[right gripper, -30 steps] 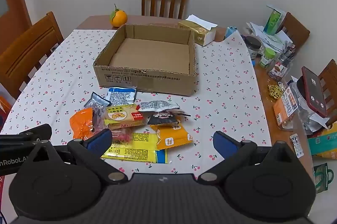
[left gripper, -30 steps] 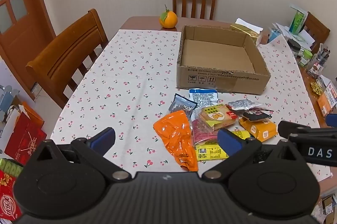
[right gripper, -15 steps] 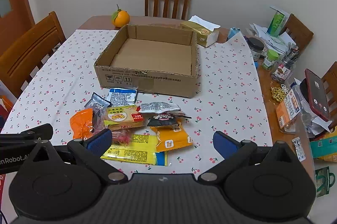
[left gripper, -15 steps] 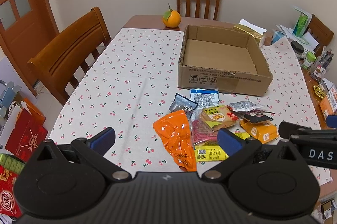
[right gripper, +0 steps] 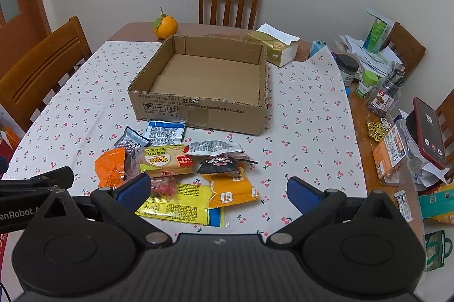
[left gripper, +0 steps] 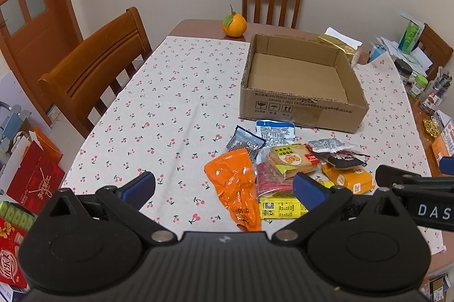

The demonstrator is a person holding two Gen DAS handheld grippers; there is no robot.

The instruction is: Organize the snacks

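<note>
Blue-padded left tool [left gripper: 224,187] gaping, right tool [right gripper: 218,190] alike — above snack pile [right gripper: 181,168]

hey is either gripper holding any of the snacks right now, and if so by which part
No. The left gripper and right gripper are both open with nothing between their fingers. The snacks lie on the table in front of the box.
</note>
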